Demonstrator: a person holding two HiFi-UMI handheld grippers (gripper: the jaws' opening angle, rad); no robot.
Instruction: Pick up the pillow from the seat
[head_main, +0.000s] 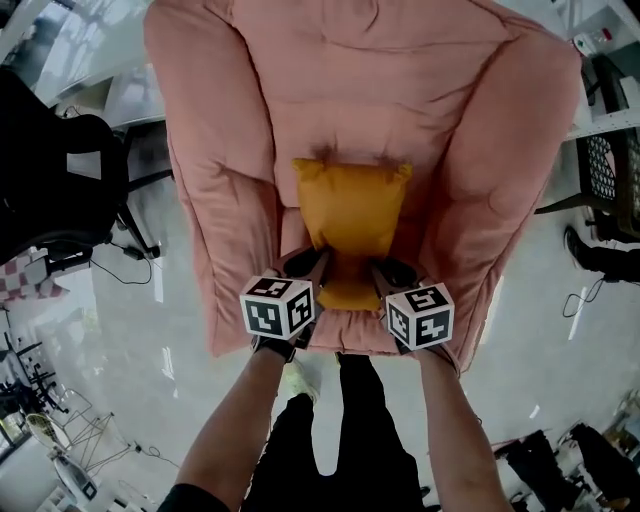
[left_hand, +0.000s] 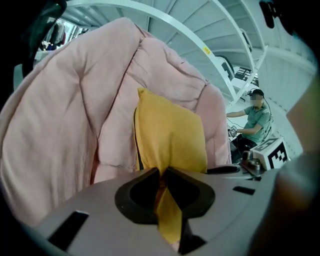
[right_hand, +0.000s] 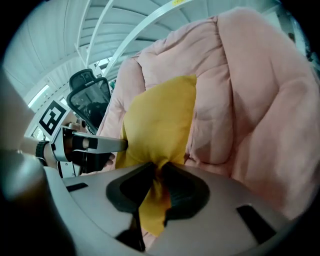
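Jaws pinching yellow pillow, pink seat

Bright, even daylight; glare on the glossy floor; claw views bulge, edges dark and blurred.

Yellow pillow upright against pink seat back, near corners pinched.

Forearms outstretched, left claw and right claw side by side, each tight on pillow
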